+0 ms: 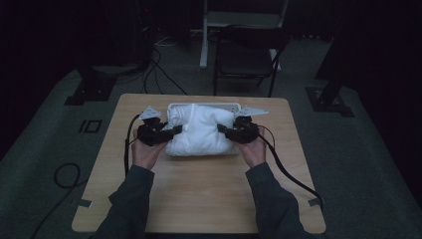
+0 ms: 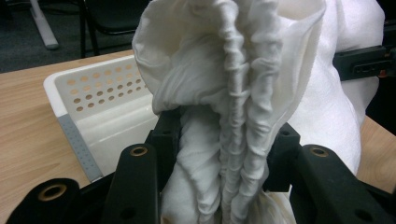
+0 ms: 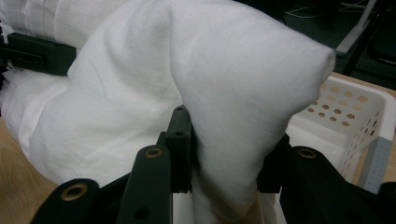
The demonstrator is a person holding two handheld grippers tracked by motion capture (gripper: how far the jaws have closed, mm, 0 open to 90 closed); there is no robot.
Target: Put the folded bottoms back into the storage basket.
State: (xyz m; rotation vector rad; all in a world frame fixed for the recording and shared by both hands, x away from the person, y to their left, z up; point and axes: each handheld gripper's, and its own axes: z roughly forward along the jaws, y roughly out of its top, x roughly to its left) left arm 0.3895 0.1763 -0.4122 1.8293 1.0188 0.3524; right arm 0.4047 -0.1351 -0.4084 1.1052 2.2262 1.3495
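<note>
You are holding a bulky white cloth bundle between both grippers, near the far edge of the table, about midway between its left and right edges. The bundle is sitting in front of, and partly over, a white perforated basket that is lying along that far edge.

Your left gripper is coming in from the left side of the bundle. In the left gripper view its jaws are pinching a gathered, pleated ridge of the cloth; the fabric is bunching tightly between the pads and fanning out above them. The basket's wall with its rows of holes is standing just behind the cloth, toward the left of that view.

Your right gripper is coming in from the right side. In the right gripper view its jaws are pressing on a thick smooth fold of the cloth, which is rising between them into a rounded peak. The basket's corner is sitting just beside that fold.

Both your hands are resting low at the table, palms under the gripper bodies, and the cables are trailing off toward the near side edges.
</note>
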